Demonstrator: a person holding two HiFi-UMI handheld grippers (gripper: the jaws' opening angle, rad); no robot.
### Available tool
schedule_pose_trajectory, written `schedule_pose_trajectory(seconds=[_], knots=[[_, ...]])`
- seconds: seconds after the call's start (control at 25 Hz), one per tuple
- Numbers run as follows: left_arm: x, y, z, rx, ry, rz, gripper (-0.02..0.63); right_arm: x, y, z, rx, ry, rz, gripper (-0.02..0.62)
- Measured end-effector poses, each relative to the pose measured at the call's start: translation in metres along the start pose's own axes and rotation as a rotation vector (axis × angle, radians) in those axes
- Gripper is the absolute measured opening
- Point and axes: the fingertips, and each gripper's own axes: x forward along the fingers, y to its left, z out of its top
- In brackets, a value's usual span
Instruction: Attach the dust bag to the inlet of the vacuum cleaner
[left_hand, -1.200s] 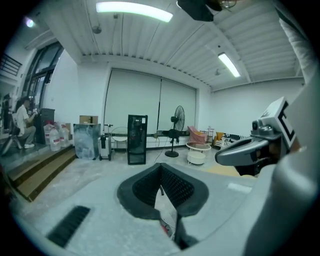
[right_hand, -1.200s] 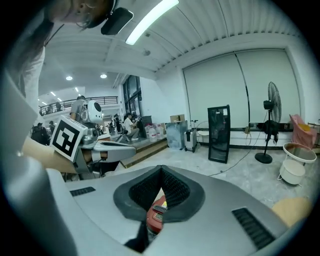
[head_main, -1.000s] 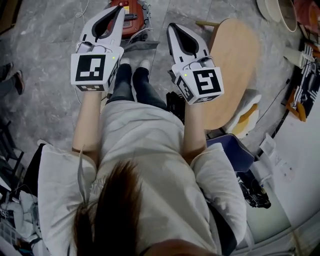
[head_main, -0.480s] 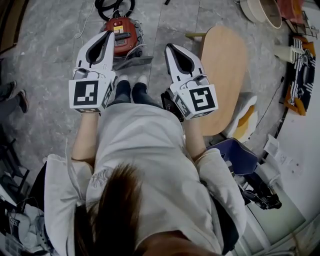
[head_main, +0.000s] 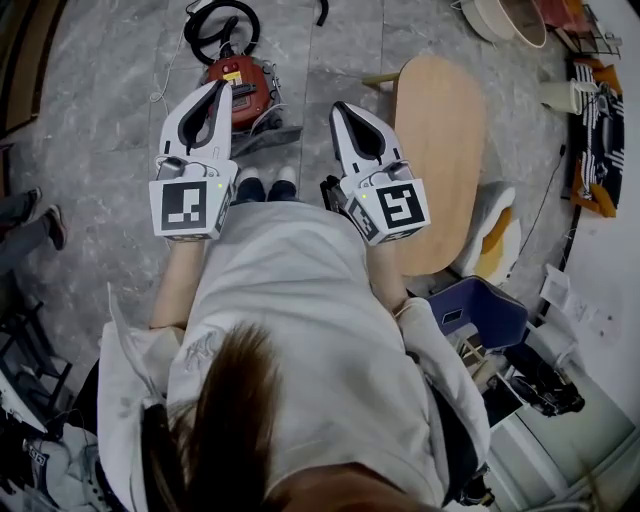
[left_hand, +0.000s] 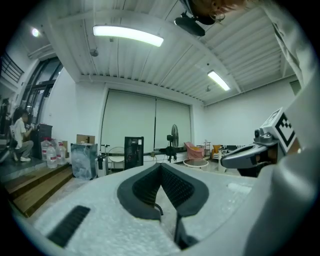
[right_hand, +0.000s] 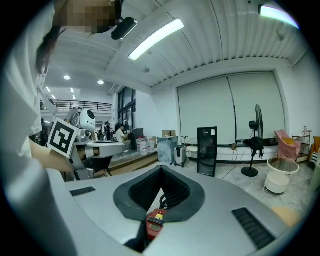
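We hold the left tool and right tool clenched and empty, side by side, roughly level. The vacuum stands on the floor below and just past the left tip. No dust bag is visible. Locate bag and inlet first, lower both tools, then open.

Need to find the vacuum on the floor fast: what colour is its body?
The vacuum cleaner has a red body; it shows best in the head view.
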Motion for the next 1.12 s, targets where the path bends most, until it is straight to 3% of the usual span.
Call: schedule_pose_trajectory(seconds=[0.44,1.12], knots=[[-0.018,-0.012,0.004,0.033,-0.044,0.006,0.016,-0.018,0.002,-0.009,0.006,-0.009,-0.019,0.002],[-0.027,-0.024,-0.018,0.004,-0.018,0.028,0.017,-0.032,0.000,-0.022,0.020,0.007,-0.024,0.002]])
